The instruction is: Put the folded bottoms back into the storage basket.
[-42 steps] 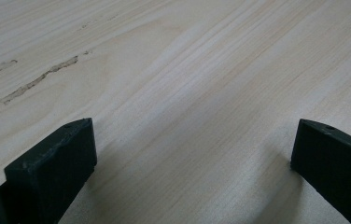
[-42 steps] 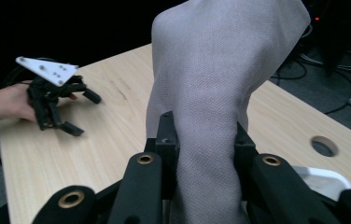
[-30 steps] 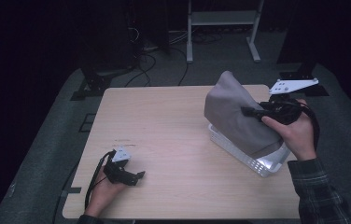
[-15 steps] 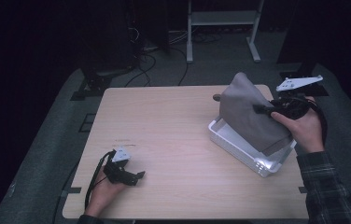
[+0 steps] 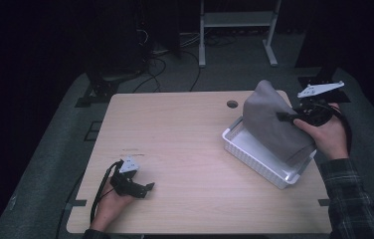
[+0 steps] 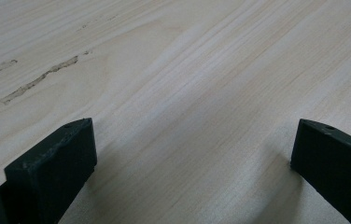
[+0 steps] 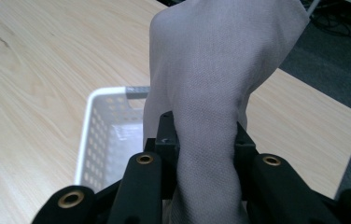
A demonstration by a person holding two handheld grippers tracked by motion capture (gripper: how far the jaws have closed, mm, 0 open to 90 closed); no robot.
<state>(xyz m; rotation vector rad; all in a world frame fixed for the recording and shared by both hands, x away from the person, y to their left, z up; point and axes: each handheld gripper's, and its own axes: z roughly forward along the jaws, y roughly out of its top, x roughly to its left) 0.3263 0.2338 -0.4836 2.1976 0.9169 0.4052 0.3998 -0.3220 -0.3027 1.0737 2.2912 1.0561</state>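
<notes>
Both jaws of my right gripper (image 7: 200, 140) pinch the grey cloth (image 5: 273, 124) above the white basket (image 5: 237, 144) for lowering in; my left gripper (image 5: 142, 189) rests open on the table (image 5: 185, 129), idle

A pale wooden table (image 5: 190, 134) stands before cables (image 5: 160, 47) and perhaps a metal stand (image 5: 237, 20).

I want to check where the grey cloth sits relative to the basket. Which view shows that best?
The high view: the grey cloth, held by the right gripper, hangs into the white basket. The right gripper view gives a close look at its weave between the jaws. The left gripper view looks at bare table.
</notes>
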